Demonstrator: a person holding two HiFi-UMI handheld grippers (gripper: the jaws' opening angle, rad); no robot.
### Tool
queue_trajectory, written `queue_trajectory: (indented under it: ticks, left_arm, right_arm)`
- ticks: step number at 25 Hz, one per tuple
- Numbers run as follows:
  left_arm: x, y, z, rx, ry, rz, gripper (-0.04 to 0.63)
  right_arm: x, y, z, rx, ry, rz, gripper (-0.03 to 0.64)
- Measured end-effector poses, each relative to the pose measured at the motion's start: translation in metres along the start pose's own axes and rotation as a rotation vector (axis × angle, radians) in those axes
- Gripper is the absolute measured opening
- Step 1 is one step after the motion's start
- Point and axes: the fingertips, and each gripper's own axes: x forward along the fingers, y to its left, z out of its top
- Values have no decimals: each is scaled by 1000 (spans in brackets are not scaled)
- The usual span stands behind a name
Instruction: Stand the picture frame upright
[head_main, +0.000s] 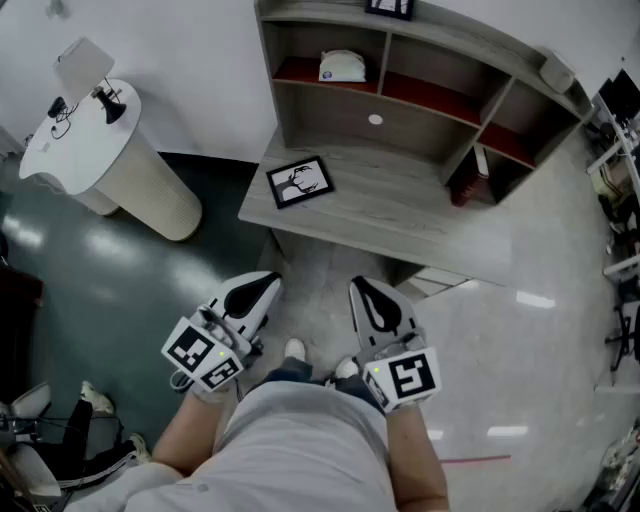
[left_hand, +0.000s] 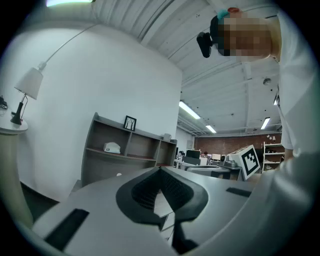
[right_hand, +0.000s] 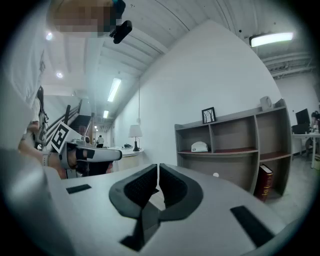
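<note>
We hold the white-shelled left gripper (head_main: 266, 288) and matching right gripper (head_main: 360, 292) level at our waist, jaws clenched on nothing. The reach looks not yet begun. Well ahead, the black-bordered picture frame (head_main: 300, 182) lies flat near the left corner of the grey wooden desk (head_main: 400, 215) — face up, waiting to be stood up.

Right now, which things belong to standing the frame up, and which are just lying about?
Job: flat picture frame, desk, left gripper, right gripper, both shut, empty.
Lying about: white cap, red book, lamp, second frame atop the shelf.
</note>
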Motion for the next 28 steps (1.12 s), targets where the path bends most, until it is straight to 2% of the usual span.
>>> queue_trajectory:
  ticks: [7,12,18,23,26,28]
  left_arm:
    - [-6,26,-2,-32,11,-25,15]
    - [-9,53,-3,-47,19,-49,15]
    - [-16,91,2,-49,21,-85,15]
    - [-22,123,3,-63,23,-100,15]
    - [-21,136,1,-73,31,-100,15]
    - [-18,143,-1,-72,39,-94,15]
  right_arm:
    - [22,17,-11,-87,70,7,18]
    - [39,19,-19,21,64,-10,18]
    - [66,23,-17,59,34,-21,18]
    - [94,35,-15,-55,50,-44,18]
    - [109,34,-14,-50,38,-84,18]
    - [115,28,-23,-46,67,-94,18]
